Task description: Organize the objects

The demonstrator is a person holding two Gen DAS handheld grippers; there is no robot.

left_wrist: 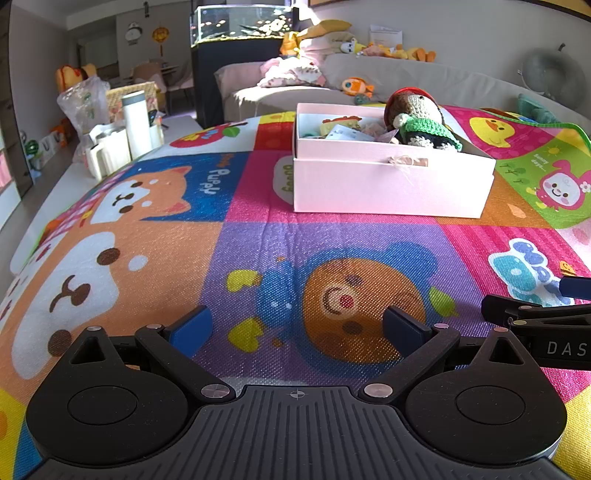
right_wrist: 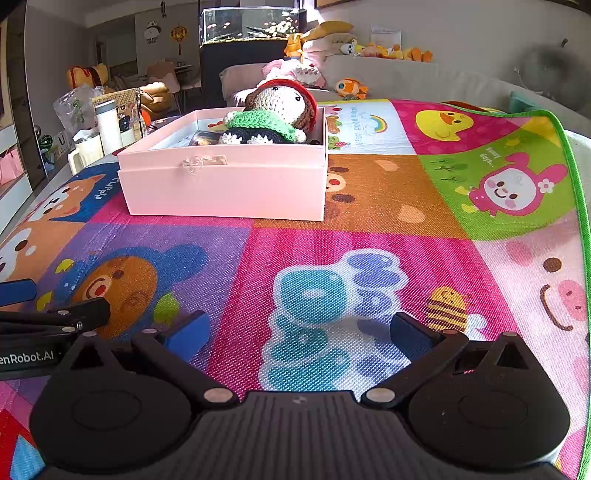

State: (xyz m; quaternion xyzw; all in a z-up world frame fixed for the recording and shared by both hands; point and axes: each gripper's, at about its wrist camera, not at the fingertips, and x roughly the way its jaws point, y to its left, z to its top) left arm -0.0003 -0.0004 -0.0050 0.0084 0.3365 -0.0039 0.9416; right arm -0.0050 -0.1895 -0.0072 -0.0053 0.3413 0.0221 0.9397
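A pink open box (left_wrist: pixel 388 184) (right_wrist: pixel 225 192) stands on the colourful play mat (left_wrist: pixel 258 251) (right_wrist: pixel 332 236). A crocheted doll (left_wrist: pixel 417 122) (right_wrist: pixel 277 114) with a red hat and green top lies in the box, leaning on its right rim, with small items beside it. My left gripper (left_wrist: pixel 295 328) is open and empty, low over the mat well in front of the box. My right gripper (right_wrist: pixel 299 334) is open and empty, also low over the mat. Each gripper shows at the edge of the other's view.
A white bottle (left_wrist: pixel 136 122) (right_wrist: pixel 109 125) and white containers stand at the mat's left edge. Behind are a sofa (left_wrist: pixel 406 77) with plush toys and a fish tank (left_wrist: pixel 240 22). The mat's green edge (right_wrist: pixel 576 177) runs along the right.
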